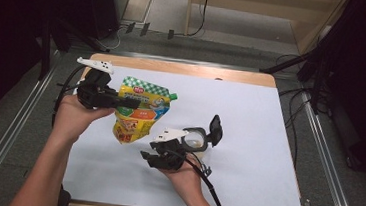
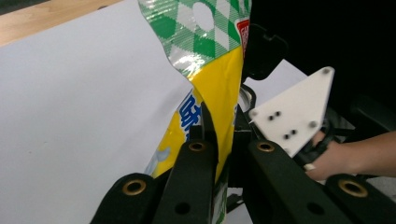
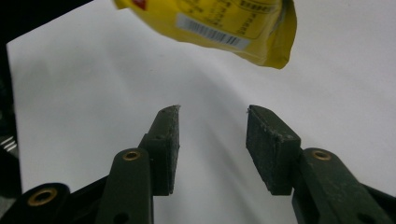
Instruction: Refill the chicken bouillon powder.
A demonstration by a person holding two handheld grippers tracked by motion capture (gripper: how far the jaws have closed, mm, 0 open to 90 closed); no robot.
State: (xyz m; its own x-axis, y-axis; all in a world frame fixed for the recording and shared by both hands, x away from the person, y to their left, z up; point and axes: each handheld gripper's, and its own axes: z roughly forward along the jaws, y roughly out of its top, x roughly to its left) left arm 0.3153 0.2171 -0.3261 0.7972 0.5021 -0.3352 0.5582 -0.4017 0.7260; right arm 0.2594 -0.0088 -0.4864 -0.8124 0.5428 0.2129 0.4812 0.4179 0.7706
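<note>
Lifting pouch (image 1: 140,110), left gripper (image 1: 116,99) clamped; right gripper (image 1: 148,157) agape.

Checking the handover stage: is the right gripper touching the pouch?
Apart. The right gripper view shows the right gripper with jaws open on nothing, the pouch hanging clear above the pads.

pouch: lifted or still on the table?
Lifted. The left gripper is clamped on the yellow pouch, which hangs clear of the white table; the right gripper view shows its bottom corner in the air.
</note>
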